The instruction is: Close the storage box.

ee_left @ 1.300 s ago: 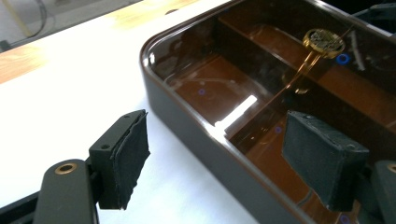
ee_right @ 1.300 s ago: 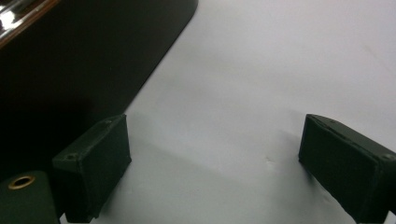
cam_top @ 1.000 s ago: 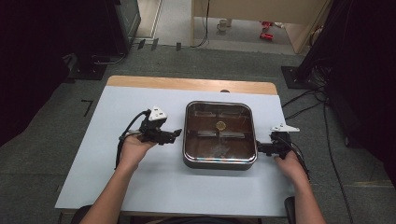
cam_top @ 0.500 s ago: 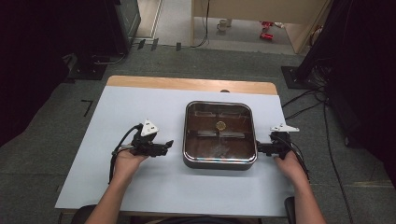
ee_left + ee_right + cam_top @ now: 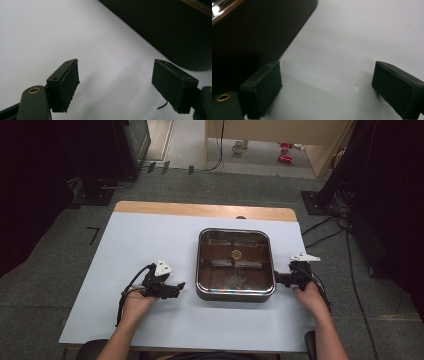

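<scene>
One square pan [image 5: 235, 292] sits between two open claws.

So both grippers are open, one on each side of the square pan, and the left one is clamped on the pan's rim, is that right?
Not quite. The left gripper is not clamped on the square pan; the high view shows it apart from the pan, on the table. The left gripper view shows its jaws open with nothing between them. The right gripper is open too.
</scene>
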`<action>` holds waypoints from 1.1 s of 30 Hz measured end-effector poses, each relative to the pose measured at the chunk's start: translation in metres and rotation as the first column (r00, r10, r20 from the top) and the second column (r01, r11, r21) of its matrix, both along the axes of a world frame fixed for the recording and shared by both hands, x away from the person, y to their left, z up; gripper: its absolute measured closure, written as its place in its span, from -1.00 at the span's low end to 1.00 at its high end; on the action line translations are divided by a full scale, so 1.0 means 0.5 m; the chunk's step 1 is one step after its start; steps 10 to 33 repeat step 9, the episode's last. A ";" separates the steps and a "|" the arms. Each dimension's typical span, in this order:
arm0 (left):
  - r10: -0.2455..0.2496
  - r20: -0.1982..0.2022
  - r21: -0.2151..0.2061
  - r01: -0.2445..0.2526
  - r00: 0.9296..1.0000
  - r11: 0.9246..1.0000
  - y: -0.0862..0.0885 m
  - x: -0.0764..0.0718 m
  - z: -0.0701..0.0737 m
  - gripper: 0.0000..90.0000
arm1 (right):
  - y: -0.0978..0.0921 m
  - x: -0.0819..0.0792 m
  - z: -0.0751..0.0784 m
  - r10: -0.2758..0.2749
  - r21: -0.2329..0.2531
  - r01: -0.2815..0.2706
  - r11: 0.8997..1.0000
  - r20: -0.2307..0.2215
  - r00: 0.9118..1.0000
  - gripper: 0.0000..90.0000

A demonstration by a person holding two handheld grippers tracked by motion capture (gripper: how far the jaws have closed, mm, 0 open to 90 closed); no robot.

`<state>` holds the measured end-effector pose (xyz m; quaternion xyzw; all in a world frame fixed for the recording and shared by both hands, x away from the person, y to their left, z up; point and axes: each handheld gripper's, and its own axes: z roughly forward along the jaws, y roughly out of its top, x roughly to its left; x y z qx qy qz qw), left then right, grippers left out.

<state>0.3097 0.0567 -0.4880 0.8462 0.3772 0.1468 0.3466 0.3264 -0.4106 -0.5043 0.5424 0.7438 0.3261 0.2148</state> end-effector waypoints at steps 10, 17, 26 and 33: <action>-0.003 0.033 -0.018 0.003 0.999 1.000 -0.004 -0.011 -0.023 -0.74 | 0.000 0.000 0.000 0.000 0.000 0.000 1.000 0.000 1.000 -0.81; -0.003 0.033 -0.018 0.003 0.999 1.000 -0.004 -0.011 -0.023 -0.74 | 0.000 0.000 0.000 0.000 0.000 0.000 1.000 0.000 1.000 -0.81; -0.003 0.033 -0.018 0.003 0.999 1.000 -0.004 -0.011 -0.023 -0.74 | 0.000 0.000 0.000 0.000 0.000 0.000 1.000 0.000 1.000 -0.81; -0.003 0.033 -0.018 0.003 0.999 1.000 -0.004 -0.011 -0.023 -0.74 | 0.000 0.000 0.000 0.000 0.000 0.000 1.000 0.000 1.000 -0.81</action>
